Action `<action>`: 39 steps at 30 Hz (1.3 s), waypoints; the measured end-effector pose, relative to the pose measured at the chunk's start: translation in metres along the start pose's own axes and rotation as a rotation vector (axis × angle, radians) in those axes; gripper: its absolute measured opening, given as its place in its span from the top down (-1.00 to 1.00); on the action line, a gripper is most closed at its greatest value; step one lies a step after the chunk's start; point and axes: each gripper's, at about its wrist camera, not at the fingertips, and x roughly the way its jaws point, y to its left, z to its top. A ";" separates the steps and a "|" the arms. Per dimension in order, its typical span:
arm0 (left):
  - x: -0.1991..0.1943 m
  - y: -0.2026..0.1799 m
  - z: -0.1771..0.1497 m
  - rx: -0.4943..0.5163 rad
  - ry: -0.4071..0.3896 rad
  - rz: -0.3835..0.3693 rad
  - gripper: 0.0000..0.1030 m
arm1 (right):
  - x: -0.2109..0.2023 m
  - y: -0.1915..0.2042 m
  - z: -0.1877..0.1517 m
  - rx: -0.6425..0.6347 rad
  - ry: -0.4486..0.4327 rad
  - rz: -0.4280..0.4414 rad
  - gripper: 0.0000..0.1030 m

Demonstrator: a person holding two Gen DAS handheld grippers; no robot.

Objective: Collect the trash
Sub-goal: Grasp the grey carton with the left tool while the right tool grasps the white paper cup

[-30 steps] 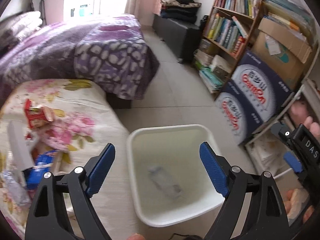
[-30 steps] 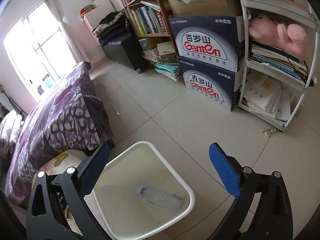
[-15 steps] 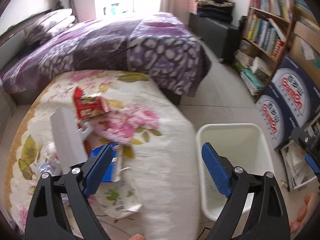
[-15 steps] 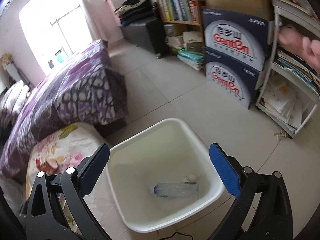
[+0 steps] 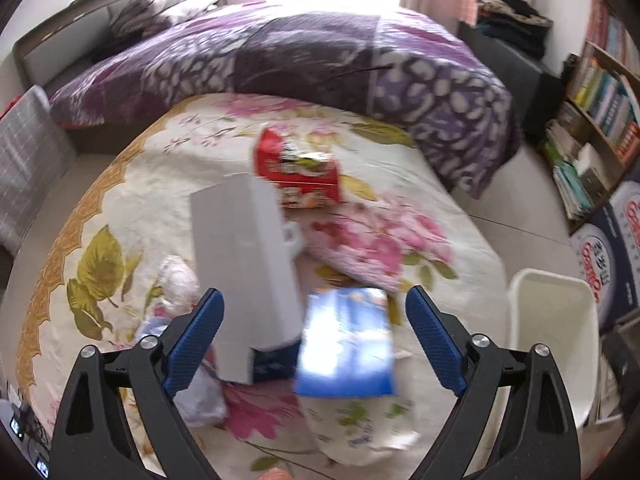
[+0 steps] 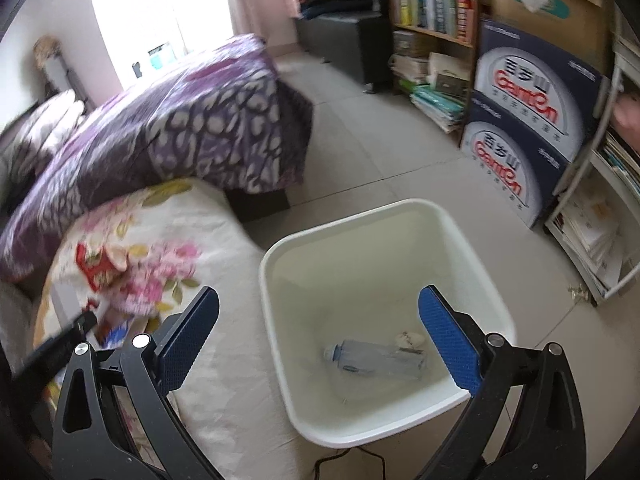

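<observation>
A floral-covered table [image 5: 132, 200] holds trash: a tall white box [image 5: 244, 264], a red snack bag [image 5: 300, 172], a blue carton [image 5: 346, 346] and crumpled plastic [image 5: 180, 280]. My left gripper [image 5: 314, 332] is open and empty above the white box and blue carton. A white bin [image 6: 384, 240] stands on the floor beside the table, with a clear plastic bottle [image 6: 376, 360] and a small crumpled scrap [image 6: 409, 338] inside. My right gripper [image 6: 318, 336] is open and empty above the bin. The bin also shows in the left wrist view [image 5: 556, 320].
A bed with a purple quilt [image 5: 320, 56] lies behind the table. A bookshelf [image 6: 432, 4], stacked blue-and-white cartons [image 6: 524, 120] and a white rack with papers [image 6: 600, 216] line the right side. Tiled floor [image 6: 380, 148] lies between bed and shelves.
My left gripper has swung left from over the bin to over the trash on the table. My right gripper has shifted left and now looks more squarely into the bin. Both stay open.
</observation>
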 end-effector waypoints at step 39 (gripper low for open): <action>0.005 0.107 0.039 -0.101 -0.009 -0.068 -0.21 | 0.019 0.159 -0.075 -0.466 0.227 0.537 -0.16</action>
